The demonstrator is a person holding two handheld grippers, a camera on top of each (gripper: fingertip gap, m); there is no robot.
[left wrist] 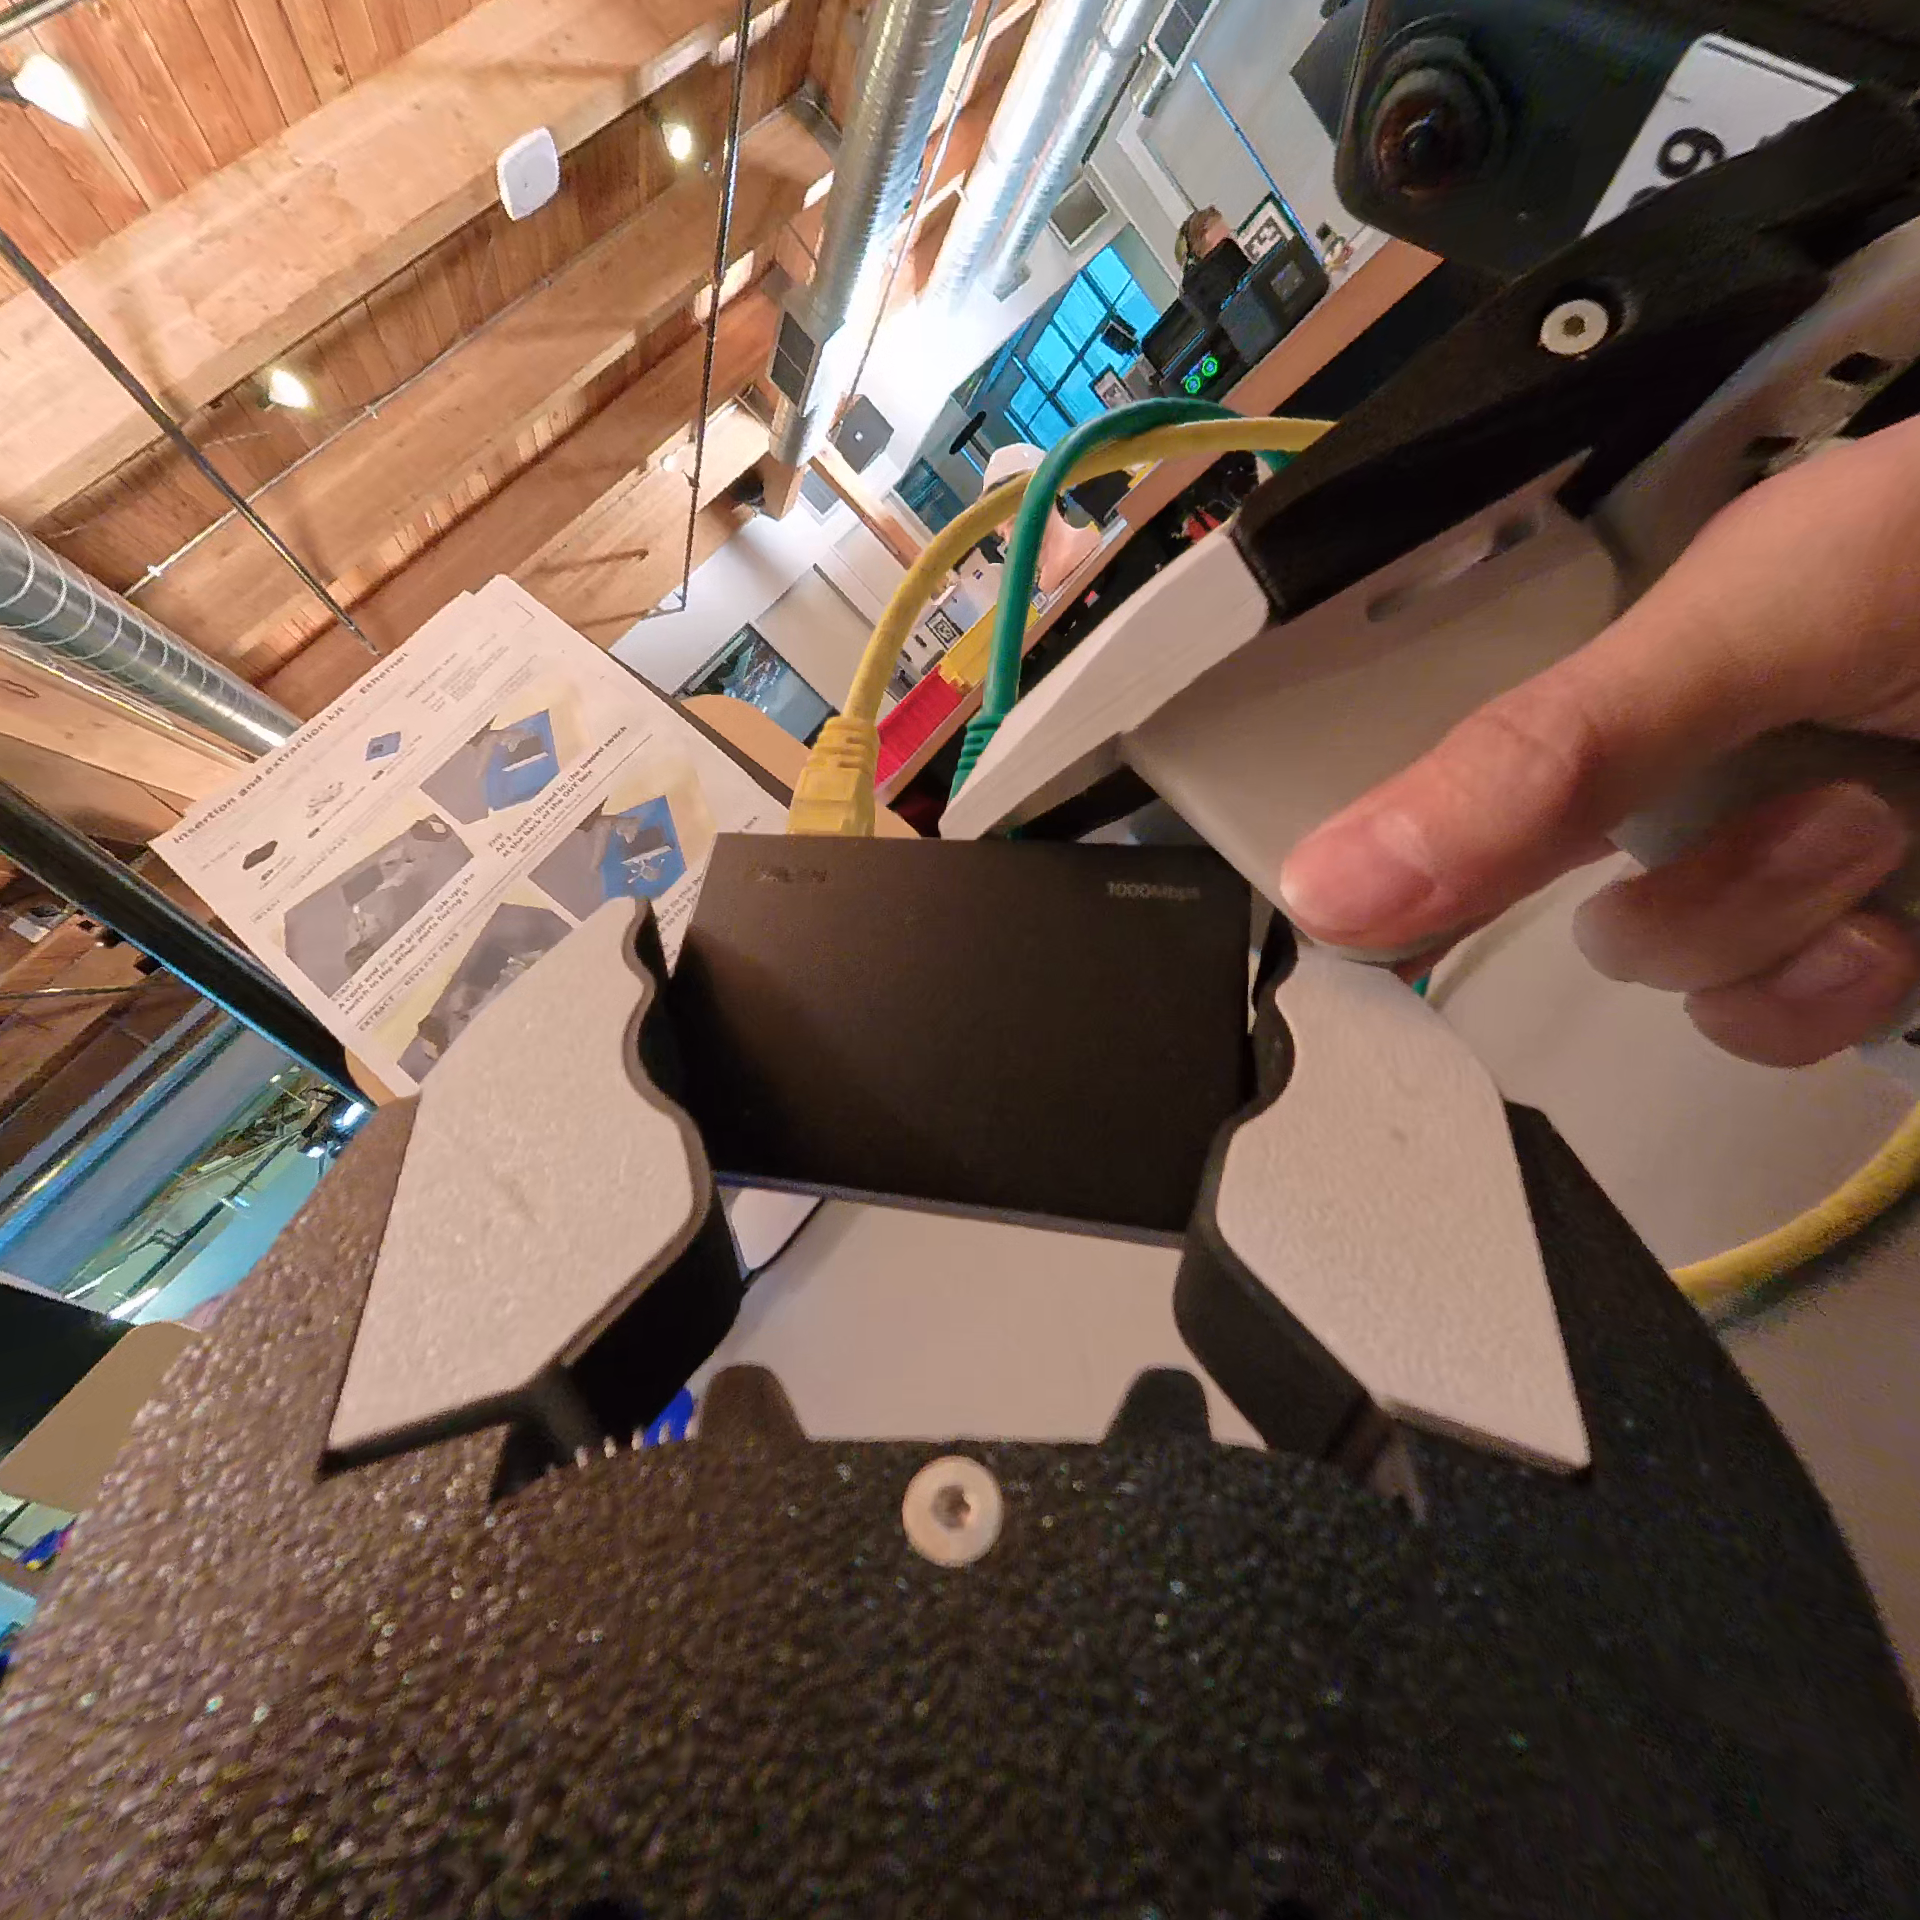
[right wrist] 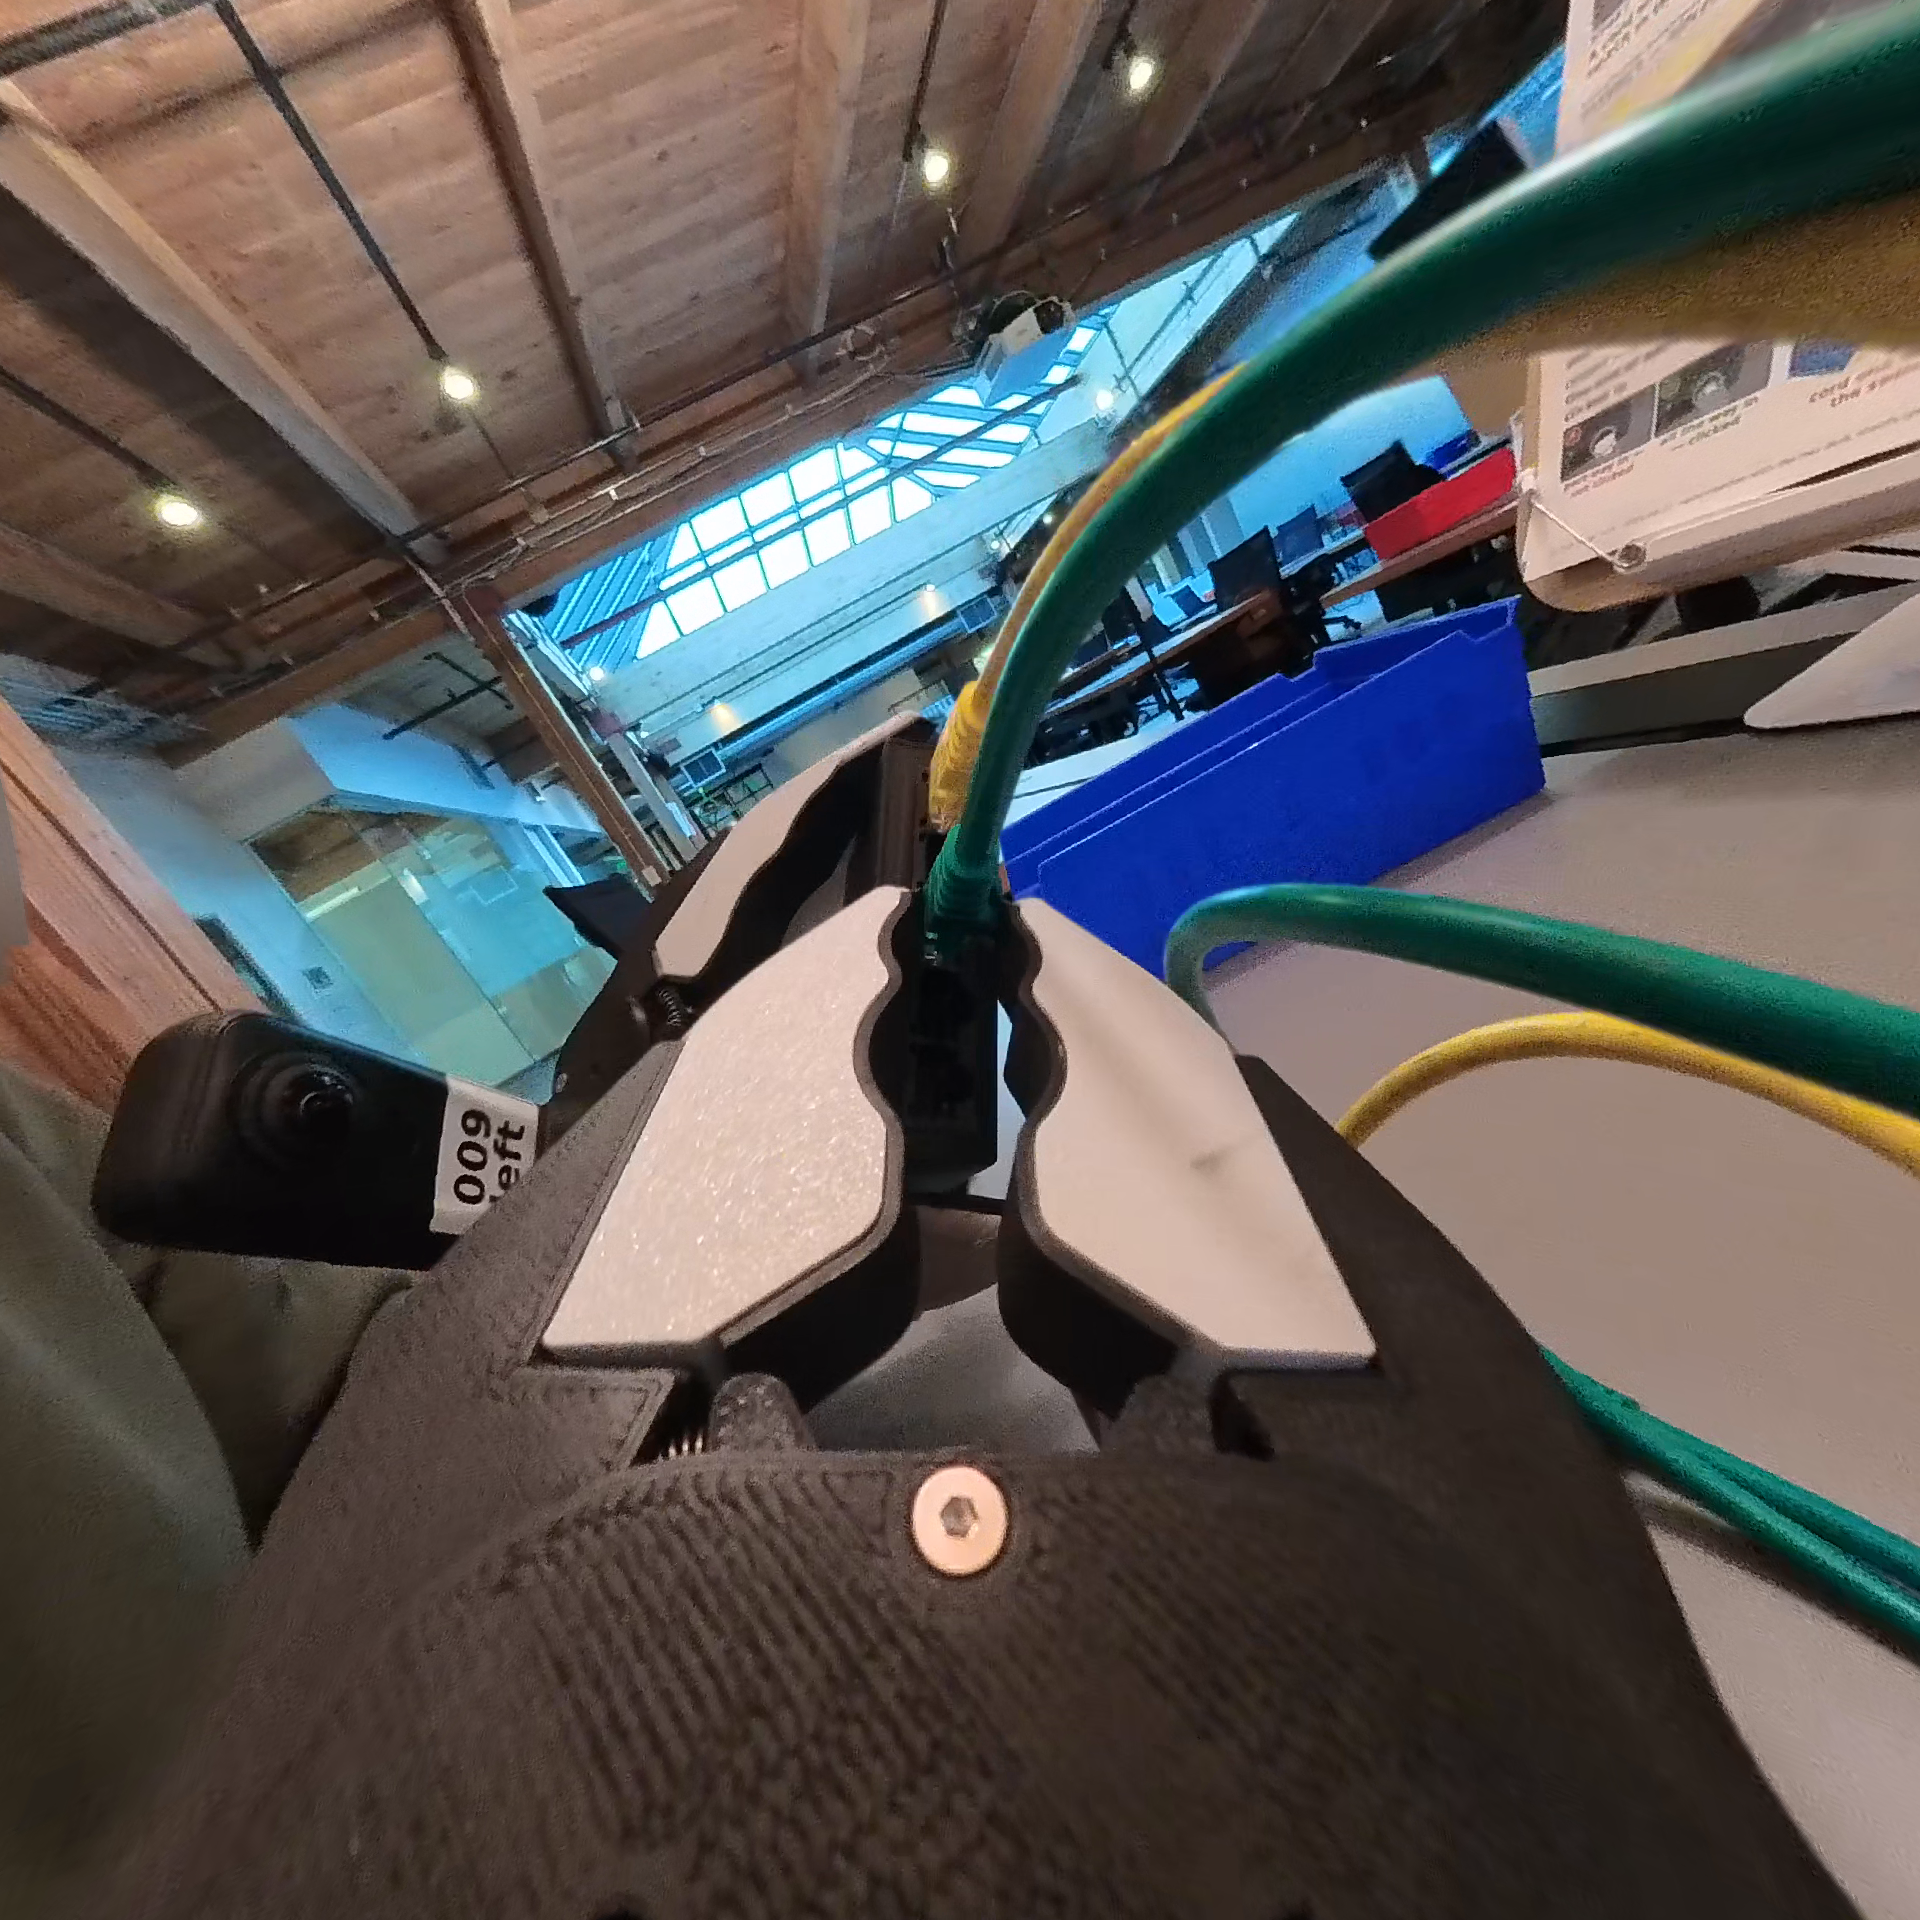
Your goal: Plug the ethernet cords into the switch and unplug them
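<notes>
My left gripper (left wrist: 961, 935) is shut on the black switch (left wrist: 966, 1039) and holds it by its two sides, raised off the grey table. A yellow cord (left wrist: 831, 779) is plugged into the switch's far side. A green cord (left wrist: 1023, 582) runs into it beside the yellow one. My right gripper (right wrist: 958, 920) is shut on the green cord's plug (right wrist: 951, 883) right at the port face of the switch (right wrist: 945, 1060). The yellow plug (right wrist: 951, 758) sits just beyond it. In the left wrist view one right finger (left wrist: 1122, 665) hides the green plug.
A person's hand (left wrist: 1662, 779) holds the right gripper. Slack green cord (right wrist: 1558, 945) and yellow cord (right wrist: 1558, 1039) loop over the table (right wrist: 1558, 1299). A blue bin (right wrist: 1299, 769) stands behind the switch. A printed instruction sheet (left wrist: 447, 831) leans at the back.
</notes>
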